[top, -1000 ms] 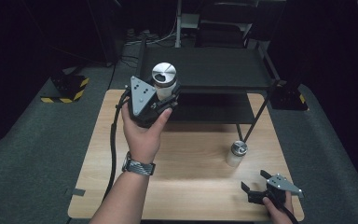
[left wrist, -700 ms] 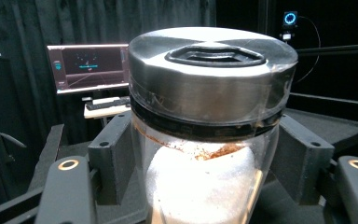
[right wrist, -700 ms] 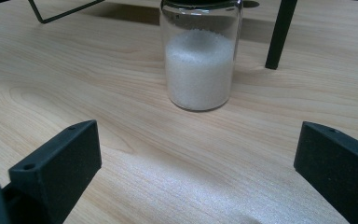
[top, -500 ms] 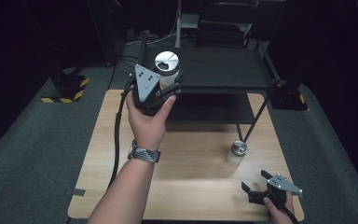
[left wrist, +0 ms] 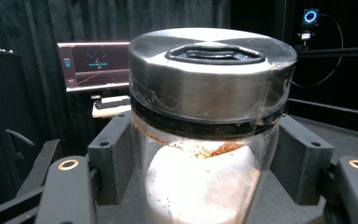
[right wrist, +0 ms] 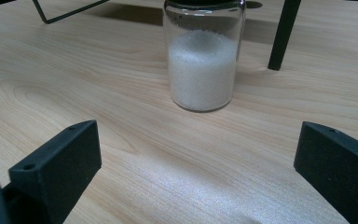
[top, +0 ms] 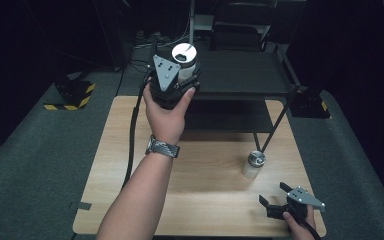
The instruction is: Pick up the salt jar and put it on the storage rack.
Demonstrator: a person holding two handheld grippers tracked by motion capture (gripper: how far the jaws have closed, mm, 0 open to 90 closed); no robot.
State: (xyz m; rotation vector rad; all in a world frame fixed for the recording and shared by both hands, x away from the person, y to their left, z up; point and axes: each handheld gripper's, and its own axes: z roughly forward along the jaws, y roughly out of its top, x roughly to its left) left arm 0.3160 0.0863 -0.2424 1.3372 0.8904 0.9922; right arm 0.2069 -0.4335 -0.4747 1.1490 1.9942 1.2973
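A glass jar (top: 184, 57) with a silver metal lid, holding white grains with a brown residue ring, is clamped between the jaws of my left gripper (top: 182, 70). It hangs upright in the air over the left front corner of the black rack's top shelf (top: 245, 75). In the left gripper view the jar (left wrist: 205, 116) stands close up, and both pads press on its glass sides. A second jar (top: 253, 166) of white grains stands on the wooden table (top: 205, 200) beside a rack leg. My right gripper (top: 274, 195) rests open near the table's front right corner, facing that jar (right wrist: 203, 60) with bare wood between its jaws.
The black two-tier rack takes up the back of the table, and its thin legs (right wrist: 284, 32) come down close to the second jar. A lit monitor (left wrist: 95, 63) stands in the dark background. Yellow-black floor marking (top: 72, 100) lies left of the table.
My left hand has carried the held jar away from the person and slightly higher, up toward the rack's top shelf. The right gripper and the second jar have stayed put.
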